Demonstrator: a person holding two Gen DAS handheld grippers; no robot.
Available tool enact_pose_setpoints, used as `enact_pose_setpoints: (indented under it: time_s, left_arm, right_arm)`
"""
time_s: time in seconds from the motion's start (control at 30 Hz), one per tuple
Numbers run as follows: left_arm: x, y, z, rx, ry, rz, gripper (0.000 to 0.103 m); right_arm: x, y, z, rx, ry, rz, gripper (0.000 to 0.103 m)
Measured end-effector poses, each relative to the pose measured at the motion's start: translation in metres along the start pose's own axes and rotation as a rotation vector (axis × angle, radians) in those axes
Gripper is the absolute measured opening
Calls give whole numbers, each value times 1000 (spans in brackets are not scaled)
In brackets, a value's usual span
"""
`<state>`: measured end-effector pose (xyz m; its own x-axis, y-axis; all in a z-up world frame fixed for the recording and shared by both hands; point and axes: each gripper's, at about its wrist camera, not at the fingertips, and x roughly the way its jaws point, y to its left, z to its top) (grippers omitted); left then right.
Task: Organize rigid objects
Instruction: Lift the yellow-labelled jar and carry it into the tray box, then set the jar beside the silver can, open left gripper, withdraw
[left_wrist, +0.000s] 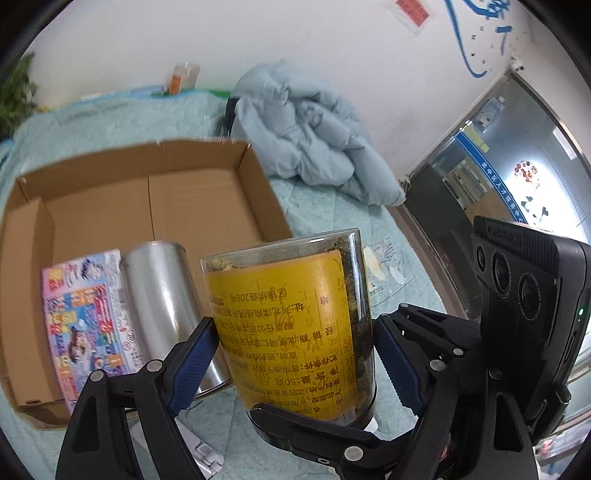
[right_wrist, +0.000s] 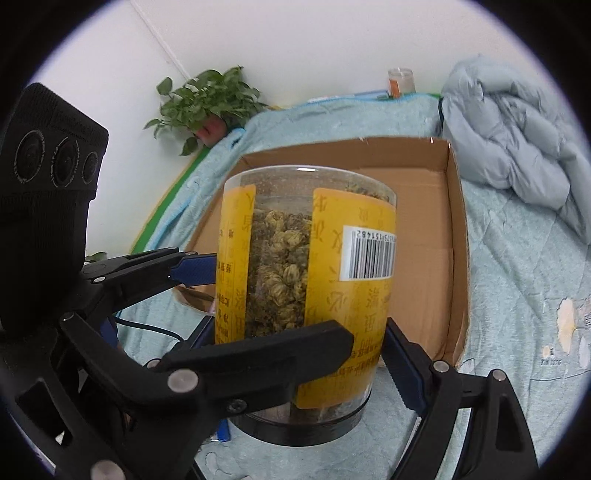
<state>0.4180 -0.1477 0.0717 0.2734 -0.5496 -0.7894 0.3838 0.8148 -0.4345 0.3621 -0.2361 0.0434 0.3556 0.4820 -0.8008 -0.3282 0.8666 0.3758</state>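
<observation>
One clear jar with a yellow label, packed with dried flower buds, is carried lid-down between two grippers, just in front of the cardboard box. The left gripper pinches it from two sides, both blue pads pressed on the label. The right gripper clamps the same jar lower down, near its black lid; its blue pad lies against the jar's side. The label's writing is Chinese, upside down; "50" and "208" can be read, and one white barcode sticker shows digits ending "151482".

The one open box holds two things: one bare metal can, lying along the floor, and one colourfully printed flat pack just beside it, touching its left side; the pack's print is too blurred to read.

The box stands on a pale green quilted cover. One grey-blue padded jacket lies crumpled beyond the box. One potted plant stands by the wall, and one small clear container with an orange label is at the far edge.
</observation>
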Motion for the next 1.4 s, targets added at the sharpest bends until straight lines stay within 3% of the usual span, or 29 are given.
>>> enact_pose_setpoints:
  time_s: [0.2, 0.53, 0.8, 0.97, 1.1, 1.3, 1.37, 1.4]
  left_arm:
    - [51, 28, 4, -64, 69, -26, 83]
    - [92, 47, 5, -135, 149, -33, 82]
    - [87, 55, 11, -159, 170, 0, 77]
    - [63, 59, 8, -173, 116, -4, 74]
    - [22, 55, -9, -130, 14, 56, 74]
    - [-89, 26, -52, 2, -226, 380, 82]
    - [-127, 10, -66, 47, -294, 486, 90]
    - [-145, 2, -73, 74, -333, 540, 103]
  right_arm:
    - [38, -30, 0, 50, 69, 8, 86]
    - [66, -46, -2, 74, 129, -21, 86]
    - [86, -53, 3, 145, 146, -9, 86]
    - [94, -58, 1, 171, 152, -39, 87]
    - [91, -52, 0, 155, 125, -81, 88]
    - [34, -25, -19, 41, -54, -175, 100]
    - [5, -10, -36, 0, -116, -162, 100]
    - [-3, -4, -41, -20, -130, -164, 100]
